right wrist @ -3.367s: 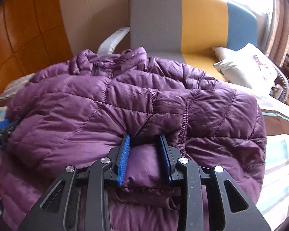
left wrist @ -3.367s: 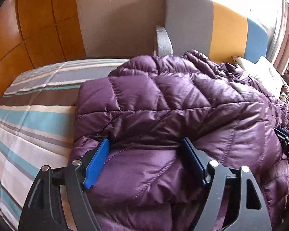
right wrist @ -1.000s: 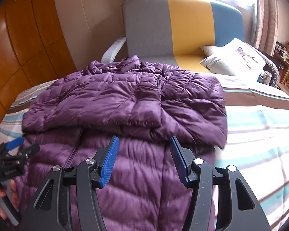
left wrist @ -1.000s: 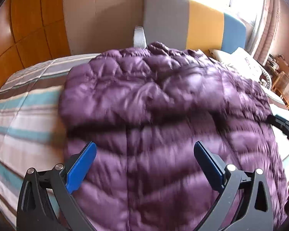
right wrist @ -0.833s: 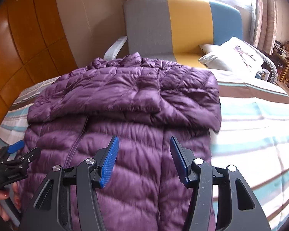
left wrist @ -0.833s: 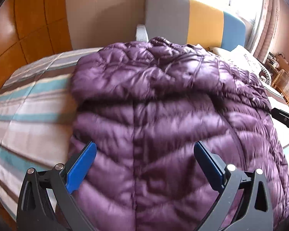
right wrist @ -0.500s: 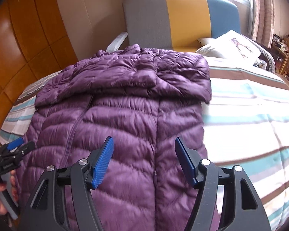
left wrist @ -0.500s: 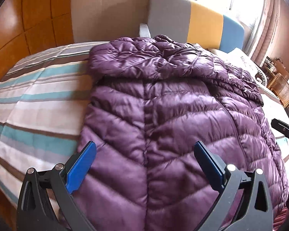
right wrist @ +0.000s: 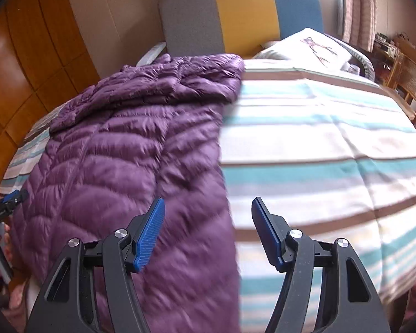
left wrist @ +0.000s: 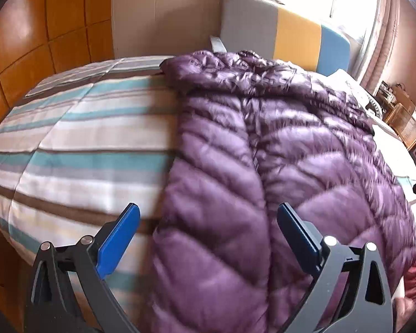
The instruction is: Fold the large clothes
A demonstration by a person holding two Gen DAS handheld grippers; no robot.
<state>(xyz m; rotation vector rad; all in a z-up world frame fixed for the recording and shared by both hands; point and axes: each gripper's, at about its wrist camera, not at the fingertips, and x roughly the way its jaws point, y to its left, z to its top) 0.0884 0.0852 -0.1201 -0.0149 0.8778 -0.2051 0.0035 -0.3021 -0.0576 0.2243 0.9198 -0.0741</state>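
A purple quilted down jacket (left wrist: 277, 166) lies lengthwise on a striped bed, its far end folded over in a bunched band (left wrist: 235, 75). In the right wrist view the jacket (right wrist: 119, 161) fills the left half. My left gripper (left wrist: 208, 222) is open and empty, above the jacket's near left edge. My right gripper (right wrist: 208, 222) is open and empty, above the jacket's near right edge. The left gripper also shows at the left edge of the right wrist view (right wrist: 8, 199).
The striped bedspread (right wrist: 319, 152) spreads to the right of the jacket and to its left (left wrist: 83, 144). A grey, yellow and blue headboard (right wrist: 241, 14) and a pillow (right wrist: 307, 47) stand at the far end. Wooden wall panels (left wrist: 27, 41) are on the left, wicker furniture (right wrist: 407, 75) on the right.
Both grippers let go of the jacket's folded part, opened, and pulled back toward the near end of the bed. The left moved leftward and the right rightward over the jacket's side edges.
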